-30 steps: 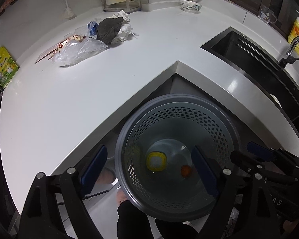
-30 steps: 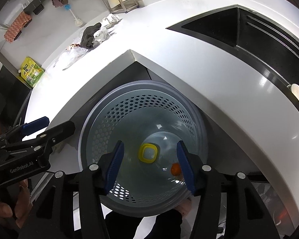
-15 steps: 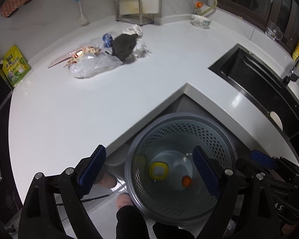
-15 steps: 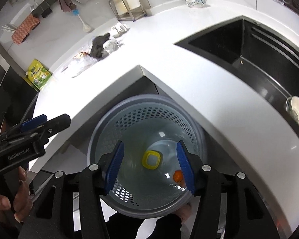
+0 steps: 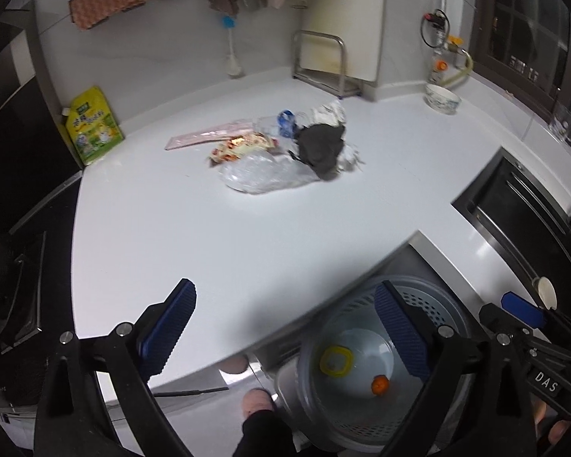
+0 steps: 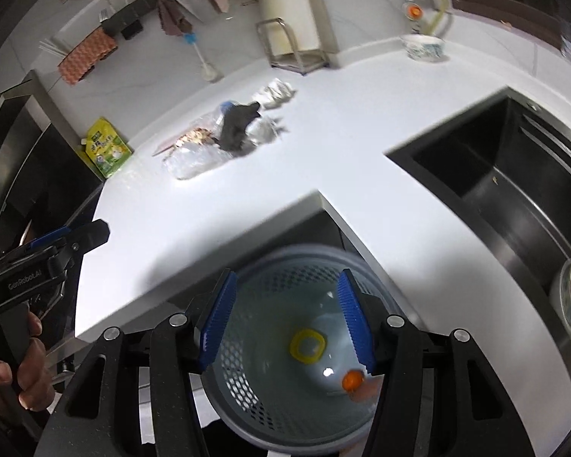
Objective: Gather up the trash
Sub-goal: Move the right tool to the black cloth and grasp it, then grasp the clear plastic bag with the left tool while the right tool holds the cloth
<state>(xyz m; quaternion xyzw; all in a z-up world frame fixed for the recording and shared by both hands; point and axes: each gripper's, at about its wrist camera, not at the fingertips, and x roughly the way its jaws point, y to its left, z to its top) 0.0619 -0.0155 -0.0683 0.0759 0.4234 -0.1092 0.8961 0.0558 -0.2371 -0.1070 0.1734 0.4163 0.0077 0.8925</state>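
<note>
- The left gripper hung above the front edge of the white counter. Its jaws were opening, already very wide, and nothing was between the blue pads.
- The right gripper was over the grey perforated bin, which stood on the floor in the inner corner of the counter. Its jaws stood apart and empty.
- Inside the bin lay a yellow lid and a small orange thing, a little apart from each other.
- The trash pile was on the counter, well apart from both grippers: a clear plastic bag, a dark crumpled piece, a snack wrapper and crumpled white paper, all touching or overlapping.
- A black sink was set in the counter on the right side.
- A green-yellow pouch leaned at the left end of the counter.
</note>
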